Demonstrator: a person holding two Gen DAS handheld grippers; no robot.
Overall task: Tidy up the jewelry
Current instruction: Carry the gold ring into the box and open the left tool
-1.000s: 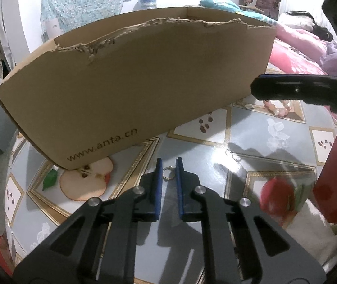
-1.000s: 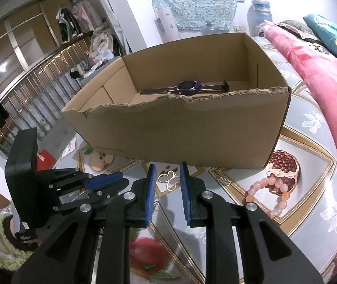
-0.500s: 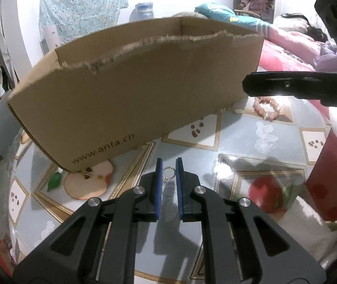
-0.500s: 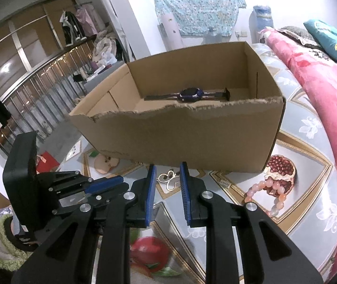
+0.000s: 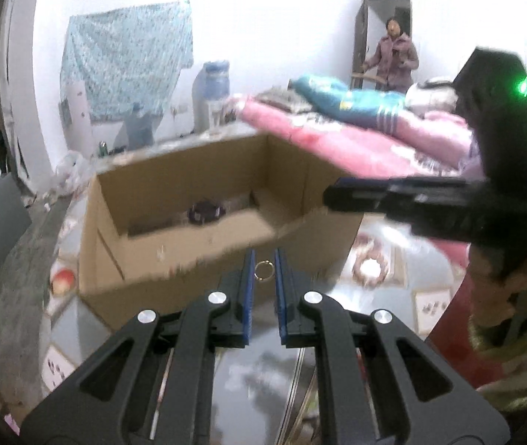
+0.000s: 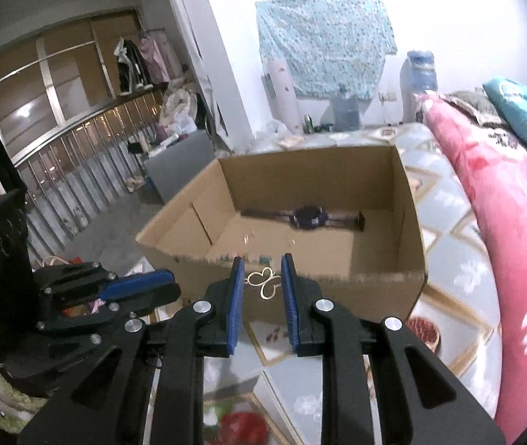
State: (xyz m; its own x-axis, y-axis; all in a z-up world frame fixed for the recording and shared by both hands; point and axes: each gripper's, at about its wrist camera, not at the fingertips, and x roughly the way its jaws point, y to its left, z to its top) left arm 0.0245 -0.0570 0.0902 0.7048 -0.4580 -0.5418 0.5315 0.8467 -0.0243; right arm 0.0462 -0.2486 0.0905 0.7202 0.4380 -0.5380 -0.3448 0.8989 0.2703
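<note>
My left gripper [image 5: 264,271] is shut on a small gold ring [image 5: 264,271], held up in front of the near wall of the open cardboard box [image 5: 204,256]. My right gripper [image 6: 263,282] is shut on a gold butterfly-shaped piece [image 6: 265,284], level with the torn near rim of the cardboard box [image 6: 382,259]. A dark purple watch [image 6: 310,218] lies flat on the box floor near its far wall. A pink bead bracelet [image 5: 369,267] lies on the table to the right of the box. In the left wrist view the right gripper [image 5: 404,196] crosses from the right.
The box stands on a glossy patterned tablecloth [image 6: 445,222]. A pink quilt [image 6: 504,222] runs along the table's right side. A person [image 5: 393,55] stands in a doorway far back. A railing [image 6: 78,163] and hung clothes are to the left.
Both grippers have risen with their pieces. The box rim has dropped in both views, and its inside with the watch now shows in the left wrist view too.
</note>
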